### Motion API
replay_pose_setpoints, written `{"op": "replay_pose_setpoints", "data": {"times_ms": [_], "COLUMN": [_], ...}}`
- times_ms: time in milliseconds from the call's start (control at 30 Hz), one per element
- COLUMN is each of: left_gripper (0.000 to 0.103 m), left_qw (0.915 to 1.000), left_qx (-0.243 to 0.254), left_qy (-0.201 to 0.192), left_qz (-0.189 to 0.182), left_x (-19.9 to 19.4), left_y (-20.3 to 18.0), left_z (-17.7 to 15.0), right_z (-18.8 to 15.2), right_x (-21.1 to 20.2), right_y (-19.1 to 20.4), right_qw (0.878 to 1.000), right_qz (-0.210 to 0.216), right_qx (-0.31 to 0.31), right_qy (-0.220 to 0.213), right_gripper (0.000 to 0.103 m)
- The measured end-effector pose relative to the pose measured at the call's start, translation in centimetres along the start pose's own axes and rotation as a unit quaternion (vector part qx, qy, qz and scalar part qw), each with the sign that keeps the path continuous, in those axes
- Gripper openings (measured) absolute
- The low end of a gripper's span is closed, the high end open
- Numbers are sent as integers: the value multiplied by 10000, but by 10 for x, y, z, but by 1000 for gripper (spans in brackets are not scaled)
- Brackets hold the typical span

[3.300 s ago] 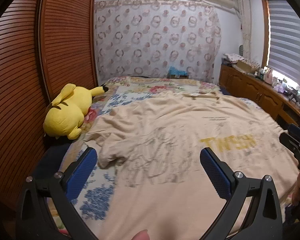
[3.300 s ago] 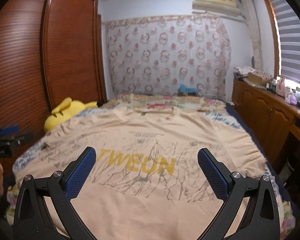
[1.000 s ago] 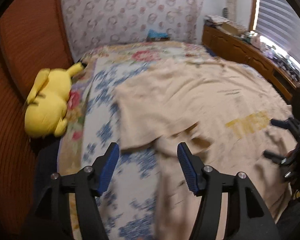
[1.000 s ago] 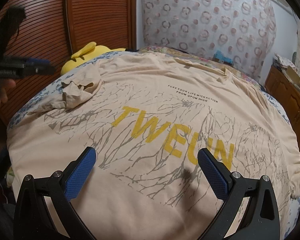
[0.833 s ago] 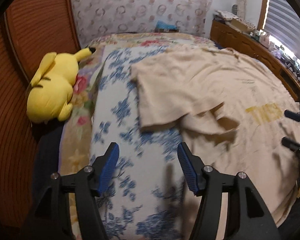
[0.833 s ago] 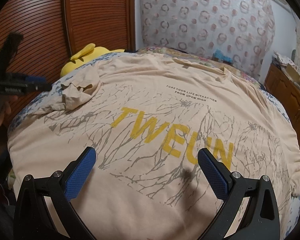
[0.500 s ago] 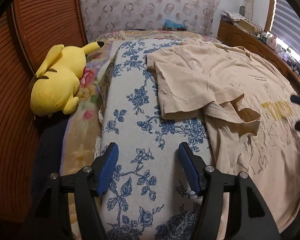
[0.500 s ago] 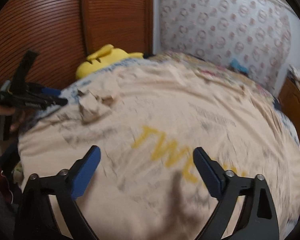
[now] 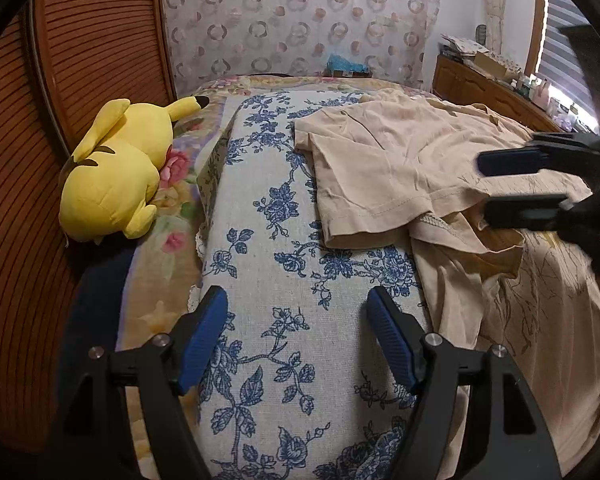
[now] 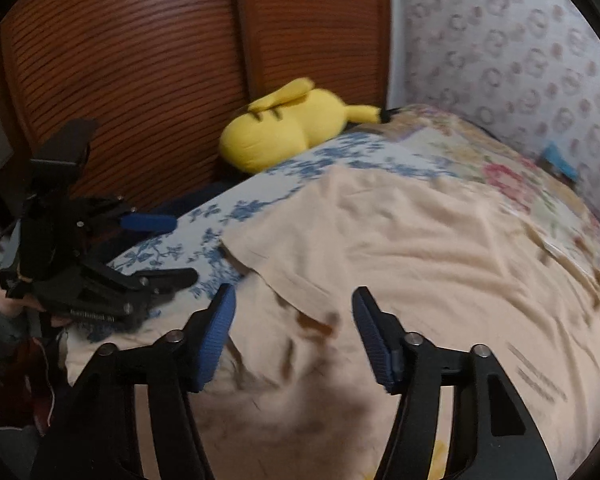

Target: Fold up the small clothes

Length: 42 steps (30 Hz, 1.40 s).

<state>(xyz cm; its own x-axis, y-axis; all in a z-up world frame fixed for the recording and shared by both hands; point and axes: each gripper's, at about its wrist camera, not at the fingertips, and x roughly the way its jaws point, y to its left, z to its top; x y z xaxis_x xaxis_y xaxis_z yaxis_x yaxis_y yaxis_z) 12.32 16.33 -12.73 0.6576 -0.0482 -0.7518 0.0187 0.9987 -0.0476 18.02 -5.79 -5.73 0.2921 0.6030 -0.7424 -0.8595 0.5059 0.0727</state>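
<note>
The bed (image 9: 300, 360) fills both views, covered by a white sheet with blue flowers (image 9: 268, 208), with a yellowish floral quilt (image 9: 168, 240) showing along its wardrobe side. A brown slatted wardrobe (image 9: 100, 40) stands along that side, and a curtain with ring patterns (image 9: 300, 20) hangs behind the head of the bed.

The beige shirt (image 9: 400, 160) lies spread over the far half of the bed from the left gripper, its near sleeve folded back onto the body so that a hemmed edge and a rumpled flap lie on the blue-flowered sheet. Grey branch-like print shows on its lower part. In the right wrist view the shirt (image 10: 400, 240) is blurred, with a brownish smear of print between the fingers.

A yellow plush toy (image 9: 112, 176) lies on the quilt against the wardrobe, well apart from the shirt.

The left gripper (image 9: 296, 336) hangs over bare sheet beside the shirt, its fingers fairly wide and just opening further, with nothing between them. The right gripper (image 10: 292, 336) is over the folded sleeve area, its fingers half open, having just been narrowing; they are above the cloth and not pinching it. Each gripper shows in the other's view, the right one (image 9: 540, 184) over the sleeve fold, the left one (image 10: 156, 248) at the bed's edge, held in a hand (image 10: 16, 300).
</note>
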Motion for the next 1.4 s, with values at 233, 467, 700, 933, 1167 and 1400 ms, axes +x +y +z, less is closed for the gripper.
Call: {"op": "replay_pose_setpoints", "data": {"times_ms": [233, 467, 700, 933, 1167, 1400], "left_gripper": [73, 73, 73, 73, 73, 73], "left_qw": [10000, 10000, 10000, 10000, 10000, 10000], "left_qx": [-28, -34, -35, -36, -35, -32], "left_qy": [-33, -36, -35, -36, -36, -36], "left_qz": [24, 25, 30, 29, 33, 32], "left_x": [0, 0, 0, 1, 0, 0], "left_y": [1, 2, 2, 2, 2, 2], "left_z": [-3, -3, -3, -3, -3, -3], "right_z": [16, 17, 29, 18, 8, 23], "right_x": [34, 58, 25, 12, 0, -1], "right_y": [18, 8, -12, -65, -74, -46], "right_qw": [9980, 9940, 9998, 9897, 9835, 9931], "right_qz": [25, -64, 71, -797, -1397, -903], "right_qx": [-461, -584, 178, 1184, 1144, 728], "right_qy": [439, 922, 23, 64, 131, -154], "right_gripper": [59, 24, 6, 7, 29, 34]}}
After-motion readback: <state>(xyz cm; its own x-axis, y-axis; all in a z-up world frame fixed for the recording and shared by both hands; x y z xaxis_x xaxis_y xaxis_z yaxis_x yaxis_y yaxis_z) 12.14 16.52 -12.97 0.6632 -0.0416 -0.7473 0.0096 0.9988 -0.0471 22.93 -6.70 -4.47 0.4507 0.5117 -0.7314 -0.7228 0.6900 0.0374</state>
